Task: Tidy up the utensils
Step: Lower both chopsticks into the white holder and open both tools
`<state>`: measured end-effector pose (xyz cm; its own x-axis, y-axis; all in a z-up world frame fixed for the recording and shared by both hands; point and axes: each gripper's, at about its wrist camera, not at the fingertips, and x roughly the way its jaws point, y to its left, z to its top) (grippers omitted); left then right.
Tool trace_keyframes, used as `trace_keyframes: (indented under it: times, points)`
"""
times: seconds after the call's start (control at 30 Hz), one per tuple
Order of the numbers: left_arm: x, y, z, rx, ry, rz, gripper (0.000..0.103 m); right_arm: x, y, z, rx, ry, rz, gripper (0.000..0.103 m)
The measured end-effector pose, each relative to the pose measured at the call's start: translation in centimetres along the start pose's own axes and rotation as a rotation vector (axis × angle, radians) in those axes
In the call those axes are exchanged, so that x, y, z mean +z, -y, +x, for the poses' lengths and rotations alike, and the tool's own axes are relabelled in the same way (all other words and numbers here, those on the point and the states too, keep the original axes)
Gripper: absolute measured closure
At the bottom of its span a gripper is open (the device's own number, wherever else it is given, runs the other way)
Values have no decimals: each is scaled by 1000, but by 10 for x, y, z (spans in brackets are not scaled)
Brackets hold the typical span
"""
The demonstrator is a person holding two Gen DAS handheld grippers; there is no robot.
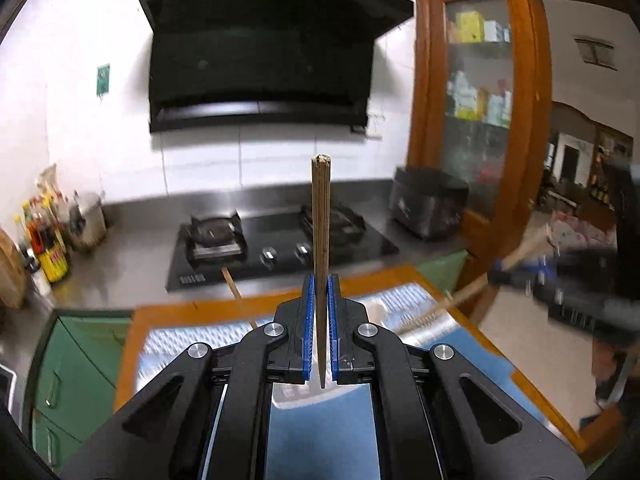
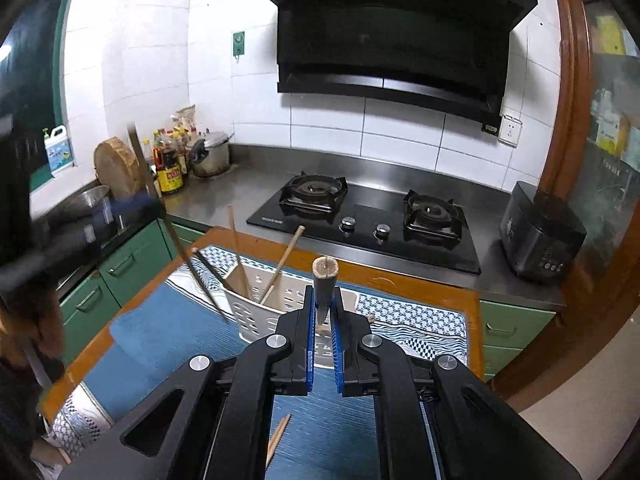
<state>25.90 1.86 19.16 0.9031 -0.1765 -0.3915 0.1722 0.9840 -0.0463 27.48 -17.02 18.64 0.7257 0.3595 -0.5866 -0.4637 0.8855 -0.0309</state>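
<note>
Chopstick [image 1: 321, 240], upright and pinched in the left gripper [image 1: 320, 312]; thicker wooden handle [image 2: 325, 280] pinched in the right gripper [image 2: 323, 312], directly before the white slotted utensil holder [image 2: 256, 316] on the counter [image 2: 472, 300], nearer this hand.

Hardly any text can be read here. The range hood [image 2: 394, 36] carries a small pale brand name at its top left corner, too blurred to make out. The hob [image 2: 368, 226] has a tiny white mark on its front left edge, illegible as well. The green sticker [image 2: 238, 44] on the wall tiles shows only a white symbol.
</note>
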Motion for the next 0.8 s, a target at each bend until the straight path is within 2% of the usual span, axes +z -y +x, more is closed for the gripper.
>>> trace_keyframes:
  times: [0.17,0.23,0.37,0.5,0.67,0.8]
  points:
    - [20,-9,23,61,35,6,98,-1,7,24,1,-35,10,96]
    - [21,-14,34,61,22,-12,98,-2,8,31,3,-45,10,96]
    - [11,-26,62,71,-12,-40,98,-6,9,47,11,-71,9,96]
    - [-8,-38,86,42,-73,-88,98,-9,6,59,16,-91,5,96]
    - [-24,-42,103,29,-133,-96,98,-11,4,73,14,-116,-1,96]
    - [-30,-38,101,29,-130,-89,85,-13,2,80,8,-126,-5,96]
